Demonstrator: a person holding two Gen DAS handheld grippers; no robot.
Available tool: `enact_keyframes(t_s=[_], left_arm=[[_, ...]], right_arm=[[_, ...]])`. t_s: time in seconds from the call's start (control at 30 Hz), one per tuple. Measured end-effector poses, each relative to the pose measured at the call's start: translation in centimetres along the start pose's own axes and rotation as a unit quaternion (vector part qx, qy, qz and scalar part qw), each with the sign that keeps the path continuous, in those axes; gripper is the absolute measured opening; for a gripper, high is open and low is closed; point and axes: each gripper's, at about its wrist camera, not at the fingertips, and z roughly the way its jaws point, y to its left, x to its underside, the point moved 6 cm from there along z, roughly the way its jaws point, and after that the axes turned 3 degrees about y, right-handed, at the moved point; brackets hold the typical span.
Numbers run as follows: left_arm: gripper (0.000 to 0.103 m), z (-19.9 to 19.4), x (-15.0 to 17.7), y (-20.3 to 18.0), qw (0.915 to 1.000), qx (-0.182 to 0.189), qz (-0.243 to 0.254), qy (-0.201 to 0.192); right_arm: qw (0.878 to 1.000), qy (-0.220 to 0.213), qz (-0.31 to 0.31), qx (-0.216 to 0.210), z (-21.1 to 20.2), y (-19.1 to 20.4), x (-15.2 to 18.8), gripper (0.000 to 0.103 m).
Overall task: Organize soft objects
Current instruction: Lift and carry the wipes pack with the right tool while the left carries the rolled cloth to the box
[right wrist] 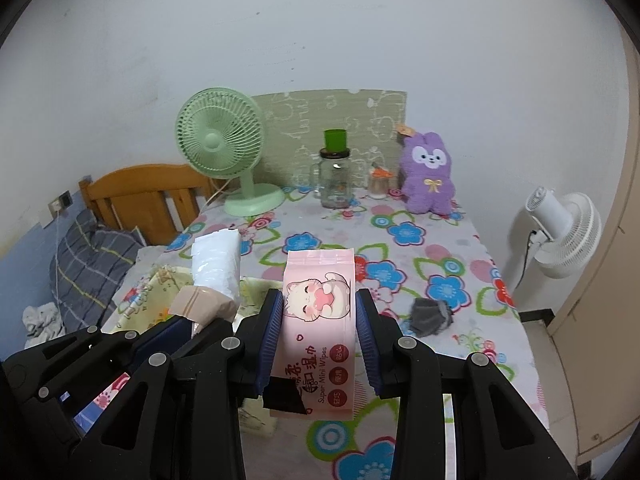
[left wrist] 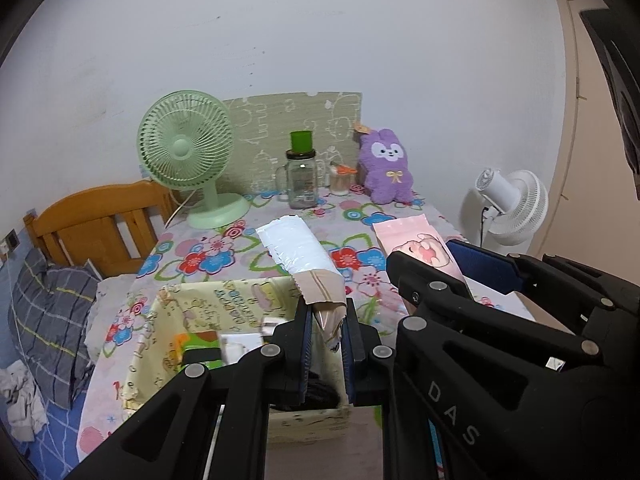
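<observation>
My left gripper is shut on the brown end of a white tissue pack and holds it above the cream storage box. My right gripper is shut on a pink wet-wipes pack with a cartoon cat, held above the flowered table. The wipes pack also shows in the left wrist view, and the tissue pack in the right wrist view. A purple plush rabbit sits upright at the table's back right. A small grey cloth lies on the table's right side.
A green desk fan, a glass jar with a green cup on top and a small jar stand at the back. A white floor fan stands right of the table. A wooden bed with a plaid pillow is left.
</observation>
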Motion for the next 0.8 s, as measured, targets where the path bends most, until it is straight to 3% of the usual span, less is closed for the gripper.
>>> enact_keyframes(t_s=[0.8], left_arm=[[0.014,2.3,1.8,6.1,0.9990,-0.022,-0.020,0.034]], right_arm=[[0.999,0.029,-0.022,-0.039,4.2,5.9,-0.1,0.039]])
